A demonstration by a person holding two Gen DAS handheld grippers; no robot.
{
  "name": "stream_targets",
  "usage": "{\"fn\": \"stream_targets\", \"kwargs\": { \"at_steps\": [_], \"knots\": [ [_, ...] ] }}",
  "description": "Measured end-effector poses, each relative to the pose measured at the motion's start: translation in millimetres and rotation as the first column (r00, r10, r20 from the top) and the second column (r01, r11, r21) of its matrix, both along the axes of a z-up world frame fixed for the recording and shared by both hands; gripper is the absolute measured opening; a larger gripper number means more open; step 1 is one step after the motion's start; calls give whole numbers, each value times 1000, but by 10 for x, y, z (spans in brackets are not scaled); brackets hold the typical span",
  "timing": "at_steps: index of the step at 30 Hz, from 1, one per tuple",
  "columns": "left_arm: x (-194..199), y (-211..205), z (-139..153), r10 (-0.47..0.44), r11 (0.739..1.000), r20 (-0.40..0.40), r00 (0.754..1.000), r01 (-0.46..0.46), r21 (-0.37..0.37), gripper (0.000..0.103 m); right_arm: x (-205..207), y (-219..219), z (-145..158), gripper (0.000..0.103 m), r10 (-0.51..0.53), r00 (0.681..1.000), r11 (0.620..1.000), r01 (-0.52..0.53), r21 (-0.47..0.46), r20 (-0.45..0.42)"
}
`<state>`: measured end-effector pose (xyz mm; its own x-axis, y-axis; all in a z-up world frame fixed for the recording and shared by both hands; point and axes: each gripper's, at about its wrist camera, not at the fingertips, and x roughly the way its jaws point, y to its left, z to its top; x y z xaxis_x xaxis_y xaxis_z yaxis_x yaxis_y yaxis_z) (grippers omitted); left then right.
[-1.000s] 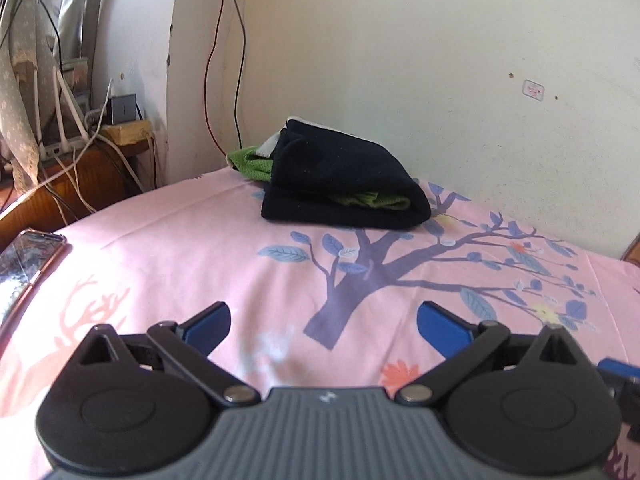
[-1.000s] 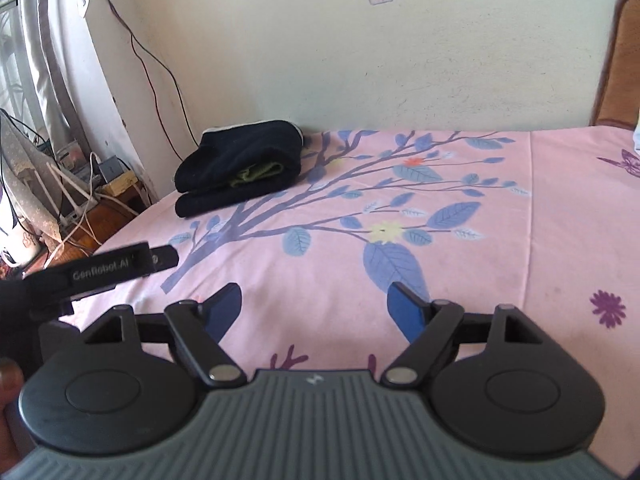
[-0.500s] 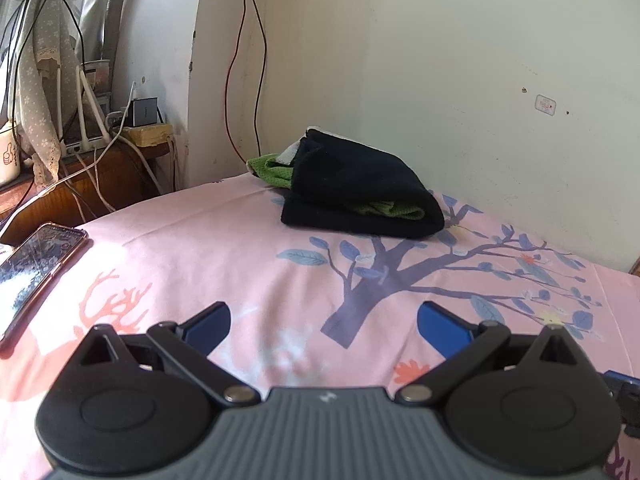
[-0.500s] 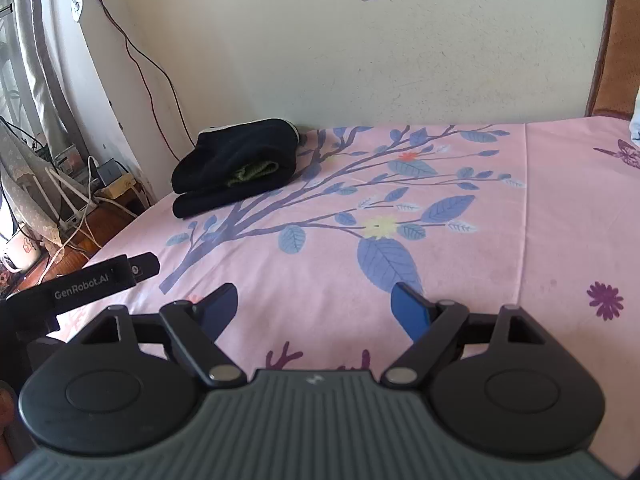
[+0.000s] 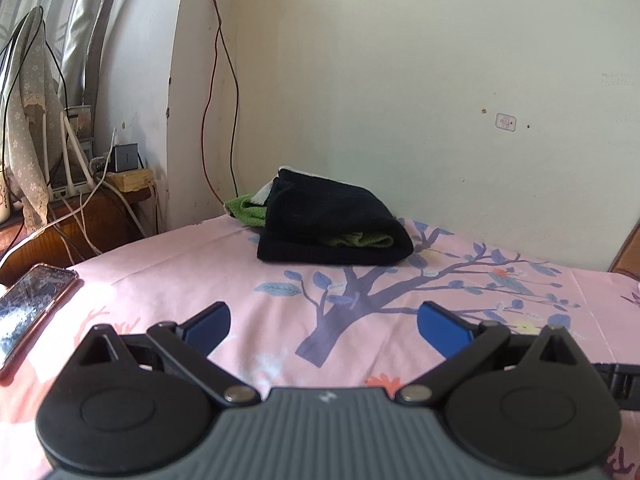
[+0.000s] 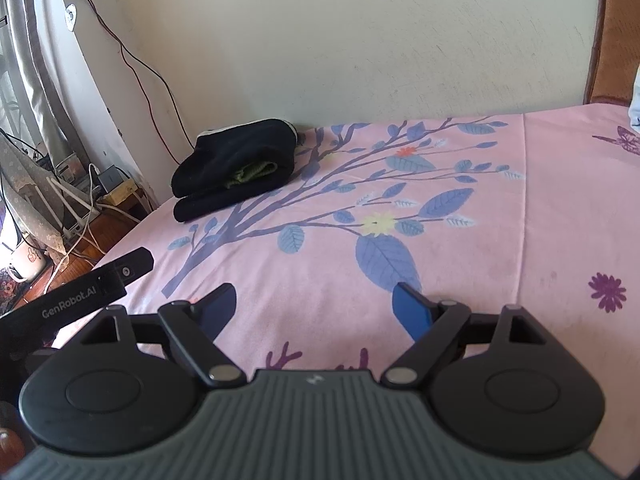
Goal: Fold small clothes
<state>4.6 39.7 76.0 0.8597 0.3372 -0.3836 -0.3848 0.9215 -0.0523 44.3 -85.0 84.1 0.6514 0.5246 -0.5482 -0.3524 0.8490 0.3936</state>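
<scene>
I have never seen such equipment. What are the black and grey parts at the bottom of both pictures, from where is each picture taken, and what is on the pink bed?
There is no robot here. A person holds a two-finger tool in each hand, and a camera on each tool looks forward along its blue fingers. One picture comes from the left gripper, the other from the right gripper. Both are open and hold nothing; the right one's fingers have just been opening a little. On the pink sheet, near the wall, lies a folded pile of clothes: black cloth with green inside. A phone lies at the left edge of the bed.
</scene>
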Motion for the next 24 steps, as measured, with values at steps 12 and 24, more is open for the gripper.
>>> {"fn": "stream_targets", "kwargs": {
  "at_steps": [12,24],
  "knots": [
    [-3,34,-11,29,999,-14,999,-30,-15,103,21,-53,-11,89,-7,1000,999,8,34,-25],
    [29,75,-11,43,999,-43,998,-45,-28,103,22,-54,-11,90,-7,1000,999,8,36,-26]
  ]
}}
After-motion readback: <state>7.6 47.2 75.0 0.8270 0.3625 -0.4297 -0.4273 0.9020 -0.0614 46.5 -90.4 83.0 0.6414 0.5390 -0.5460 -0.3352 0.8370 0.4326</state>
